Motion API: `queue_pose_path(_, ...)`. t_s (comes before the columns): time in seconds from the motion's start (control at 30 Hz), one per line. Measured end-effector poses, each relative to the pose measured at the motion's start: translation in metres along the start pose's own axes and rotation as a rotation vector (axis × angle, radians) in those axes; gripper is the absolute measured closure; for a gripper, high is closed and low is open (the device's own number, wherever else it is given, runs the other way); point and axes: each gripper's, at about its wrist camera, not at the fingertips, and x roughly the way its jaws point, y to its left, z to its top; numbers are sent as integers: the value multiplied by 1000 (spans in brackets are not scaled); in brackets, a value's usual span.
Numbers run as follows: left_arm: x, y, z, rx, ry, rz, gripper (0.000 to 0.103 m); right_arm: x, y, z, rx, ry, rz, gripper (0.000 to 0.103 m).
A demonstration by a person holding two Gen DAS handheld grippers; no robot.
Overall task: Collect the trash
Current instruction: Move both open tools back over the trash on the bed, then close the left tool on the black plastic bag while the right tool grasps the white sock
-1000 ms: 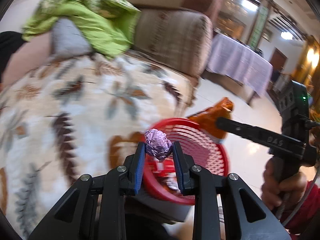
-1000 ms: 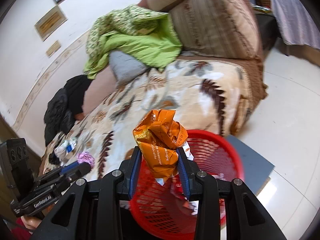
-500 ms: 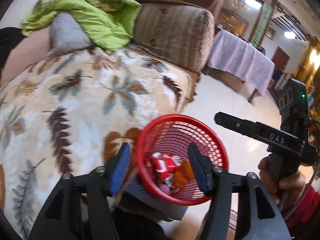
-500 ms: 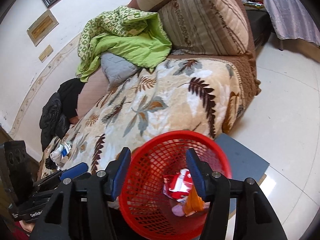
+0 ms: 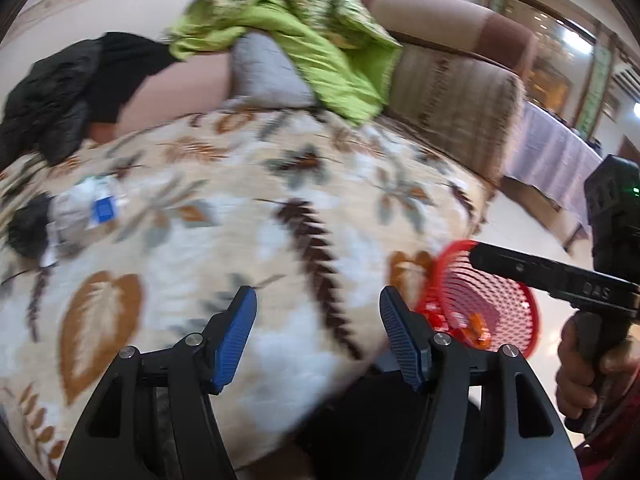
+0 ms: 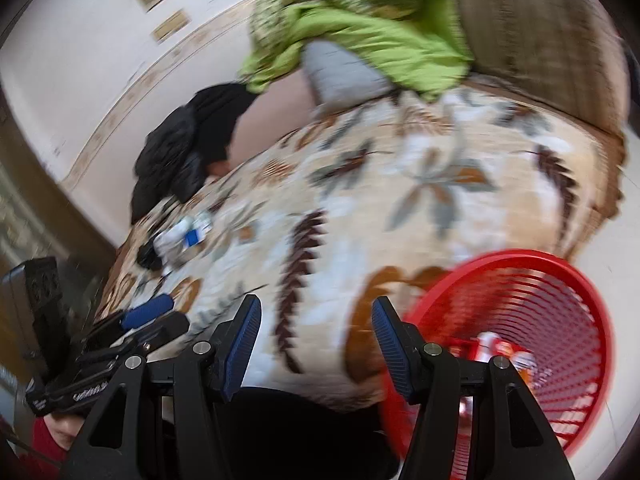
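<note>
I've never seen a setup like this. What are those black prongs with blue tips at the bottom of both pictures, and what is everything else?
No robot here: a person holds a two-finger tool in each hand, each with a forward-looking camera. One picture looks along the left gripper, the other along the right gripper. Both pairs of fingers stand apart and hold nothing; the left's are opening. Ahead lies a leaf-patterned cream blanket on a sofa, with a crumpled white-and-blue wrapper on it. The red mesh plastic basket already holds wrappers.
</note>
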Motion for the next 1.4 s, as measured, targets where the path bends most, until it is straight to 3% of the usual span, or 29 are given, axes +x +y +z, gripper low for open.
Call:
queue_pose_path(0.23,-29,95,-7,-186,-49,122,37,56,64,12,-81,69,68,35)
queue_pose_path(0.47,-59,188,-3,-354,-109,290,25,126,130,24,-144,118,138,35)
queue_pose_path(0.63,-62,255,11,-441,-120,373,23,158,146,13,-167,162,168,35)
queue_pose_path(0.7,-54,280,21,-474,-124,367,23,157,149,14,-161,151,217,35)
queue_pose_path(0.87,-21,334,43,-580,-119,325,23,158,151,12,-179,139,229,35)
queue_pose_path(1.07,28,365,40,-732,-96,201,23,159,152,13,-190,129,233,35)
queue_pose_path(1.2,42,353,33,-710,-102,219,59,163,152,14,-172,138,247,35)
queue_pose_path(1.3,37,335,30,-640,-116,265,70,167,154,13,-160,147,253,35)
queue_pose_path(1.4,17,322,26,-611,-148,284,71,170,156,14,-150,149,250,35)
